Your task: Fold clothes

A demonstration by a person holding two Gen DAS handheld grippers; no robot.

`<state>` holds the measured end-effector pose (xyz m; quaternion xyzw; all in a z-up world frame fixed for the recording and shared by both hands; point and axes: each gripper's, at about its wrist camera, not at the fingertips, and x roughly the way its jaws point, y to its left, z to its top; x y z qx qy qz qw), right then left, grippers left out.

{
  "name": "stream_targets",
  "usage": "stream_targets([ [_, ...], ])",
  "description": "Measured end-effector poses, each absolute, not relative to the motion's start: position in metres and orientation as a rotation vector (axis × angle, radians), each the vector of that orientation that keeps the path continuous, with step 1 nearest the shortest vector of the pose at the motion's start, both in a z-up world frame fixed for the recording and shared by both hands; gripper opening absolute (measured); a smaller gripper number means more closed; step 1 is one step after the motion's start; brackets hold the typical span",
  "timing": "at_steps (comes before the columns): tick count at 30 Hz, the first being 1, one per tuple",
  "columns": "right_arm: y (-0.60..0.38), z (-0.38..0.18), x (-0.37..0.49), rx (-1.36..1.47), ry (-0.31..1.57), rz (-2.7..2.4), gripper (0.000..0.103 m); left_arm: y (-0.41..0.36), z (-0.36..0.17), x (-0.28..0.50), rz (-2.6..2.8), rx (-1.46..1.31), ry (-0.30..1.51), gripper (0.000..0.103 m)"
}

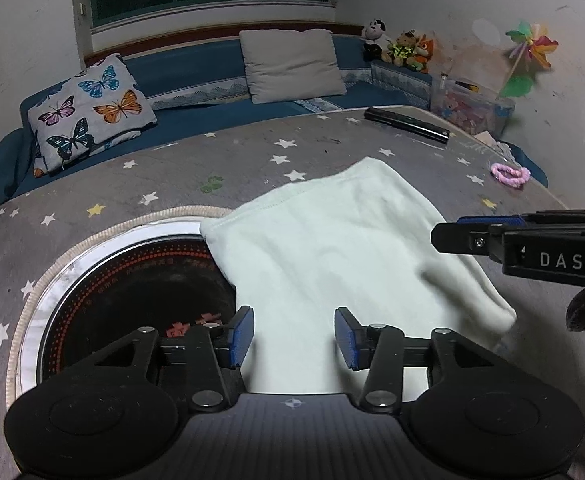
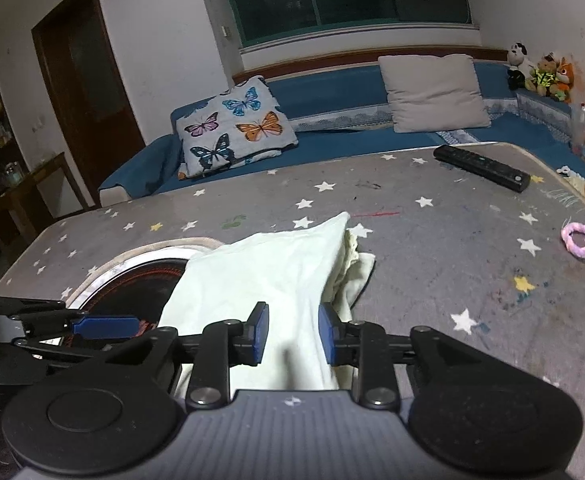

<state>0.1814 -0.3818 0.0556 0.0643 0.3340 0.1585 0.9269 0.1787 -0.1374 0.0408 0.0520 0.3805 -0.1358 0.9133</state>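
A pale green garment [image 1: 332, 248] lies folded on a grey table cover [image 1: 172, 172] printed with stars, and everything else sits in relation to it. Its left edge hangs over a round black cooktop [image 1: 132, 280] set into the table, hiding part of the ring. In the right wrist view the garment [image 2: 276, 272] shows stacked layers, with a frilled edge poking out on its right side.

The left gripper [image 1: 293, 338] hovers at the garment's near edge with its jaws well apart; the cloth shows between the blue pads [image 1: 240, 336], but they do not press on it. The right gripper [image 2: 293, 334] stands at the near right part of the garment, jaws parted more narrowly, a fold of cloth between them, with gaps on both sides. Neither tool has hold of anything.

Beyond the garment, on the far right of the table, lies a black remote [image 1: 406, 124]. To the garment's right, near the table's edge, rests a pink hair tie [image 1: 510, 175]. Behind the table runs a blue sofa [image 1: 196, 68] with a butterfly pillow [image 1: 88, 112] and a plain grey pillow [image 1: 292, 64].
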Motion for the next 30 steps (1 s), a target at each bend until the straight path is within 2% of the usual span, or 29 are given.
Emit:
stream_targets([
  [10, -0.385, 0.046, 0.158, 0.143, 0.708, 0.343, 0.027, -0.139, 0.04, 0.159, -0.287, 0.135, 0.785, 0.057],
  [19, -0.394, 0.03, 0.144, 0.17, 0.746, 0.3, 0.027, -0.139, 0.039, 0.141, -0.282, 0.168, 0.772, 0.07],
  [22, -0.395, 0.031, 0.139, 0.166, 0.739, 0.284, 0.045, -0.135, 0.038, 0.137, -0.276, 0.168, 0.774, 0.073],
  [25, -0.395, 0.032, 0.132, 0.131, 0.726, 0.256, 0.046, -0.131, 0.036, 0.132, -0.266, 0.171, 0.776, 0.08],
  [28, -0.394, 0.03, 0.129, 0.119, 0.728, 0.241, 0.055, -0.127, 0.034, 0.127, -0.258, 0.176, 0.774, 0.084],
  [30, -0.395, 0.029, 0.128, 0.115, 0.73, 0.231, 0.056, -0.124, 0.033, 0.123, -0.255, 0.177, 0.773, 0.089],
])
